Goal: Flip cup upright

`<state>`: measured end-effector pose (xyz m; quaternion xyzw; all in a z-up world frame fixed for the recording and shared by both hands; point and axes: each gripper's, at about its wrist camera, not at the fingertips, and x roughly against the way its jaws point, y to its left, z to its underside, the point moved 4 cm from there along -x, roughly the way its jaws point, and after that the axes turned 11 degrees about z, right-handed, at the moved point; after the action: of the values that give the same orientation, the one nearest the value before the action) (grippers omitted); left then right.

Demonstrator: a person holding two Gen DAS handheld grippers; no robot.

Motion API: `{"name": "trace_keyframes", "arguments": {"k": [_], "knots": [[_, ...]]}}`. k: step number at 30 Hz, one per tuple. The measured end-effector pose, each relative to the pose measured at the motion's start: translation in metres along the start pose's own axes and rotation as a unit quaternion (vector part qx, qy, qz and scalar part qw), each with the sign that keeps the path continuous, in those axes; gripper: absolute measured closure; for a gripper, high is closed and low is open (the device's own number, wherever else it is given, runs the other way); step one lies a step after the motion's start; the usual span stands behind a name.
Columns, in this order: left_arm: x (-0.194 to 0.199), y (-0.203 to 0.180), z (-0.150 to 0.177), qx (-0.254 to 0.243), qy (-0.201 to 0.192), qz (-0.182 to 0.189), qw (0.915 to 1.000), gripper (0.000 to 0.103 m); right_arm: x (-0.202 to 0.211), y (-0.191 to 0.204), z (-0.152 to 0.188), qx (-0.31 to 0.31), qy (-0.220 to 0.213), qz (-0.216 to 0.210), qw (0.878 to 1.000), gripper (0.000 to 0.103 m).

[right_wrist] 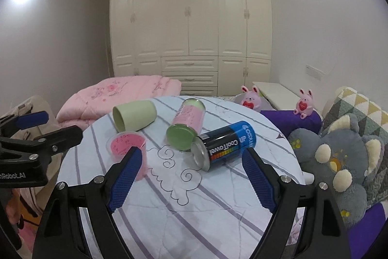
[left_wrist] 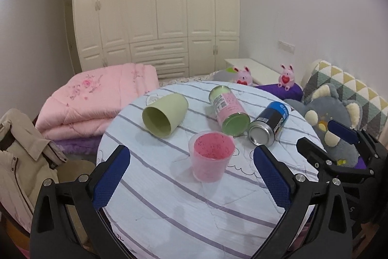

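A pale green cup (left_wrist: 165, 114) lies on its side on the round striped table (left_wrist: 169, 210), mouth toward me; it also shows in the right wrist view (right_wrist: 134, 117). A pink translucent cup (left_wrist: 210, 155) stands upright in the middle, also in the right wrist view (right_wrist: 127, 145). My left gripper (left_wrist: 191, 176) is open and empty, just short of the pink cup. My right gripper (right_wrist: 192, 176) is open and empty, in front of the blue-black can (right_wrist: 224, 145). The right gripper also shows at the right of the left wrist view (left_wrist: 337, 135).
A pink-and-green canister (left_wrist: 229, 113) and the blue-black can (left_wrist: 269, 124) lie on their sides at the table's right. A folded pink quilt (left_wrist: 97, 103) lies behind left, a grey plush toy (left_wrist: 334, 128) at right, a beige jacket (left_wrist: 21, 157) at left.
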<state>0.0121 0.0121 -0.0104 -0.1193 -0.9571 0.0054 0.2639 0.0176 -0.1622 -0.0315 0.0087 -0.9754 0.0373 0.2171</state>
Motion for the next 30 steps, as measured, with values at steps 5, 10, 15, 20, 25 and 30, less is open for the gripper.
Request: {"name": "trace_keyframes", "arguments": {"k": [5,10,15,20,25,30], "knots": [[0.003,-0.009,0.000,-0.003,-0.008,0.010,0.9999,0.000,0.003,-0.006,-0.002,-0.008,-0.010,0.002,1.000,0.017],[0.004,-0.019,0.001,-0.012,-0.014,0.016,0.9997,0.000,0.005,-0.011,-0.002,-0.017,-0.016,0.004,1.000,0.017],[0.004,-0.024,0.001,-0.017,-0.015,0.013,0.9997,0.000,0.007,-0.014,-0.001,-0.021,-0.018,0.004,1.000,0.017],[0.003,-0.025,0.001,-0.017,-0.016,0.010,0.9997,0.000,0.008,-0.017,-0.001,-0.023,-0.018,0.004,1.000,0.017],[0.001,-0.023,0.001,-0.011,-0.013,0.007,0.9998,0.000,0.007,-0.017,0.000,-0.024,-0.015,0.004,1.000,0.017],[0.002,-0.021,0.001,-0.008,-0.016,0.006,0.9998,0.000,0.008,-0.018,-0.001,-0.024,-0.016,0.004,1.000,0.017]]}}
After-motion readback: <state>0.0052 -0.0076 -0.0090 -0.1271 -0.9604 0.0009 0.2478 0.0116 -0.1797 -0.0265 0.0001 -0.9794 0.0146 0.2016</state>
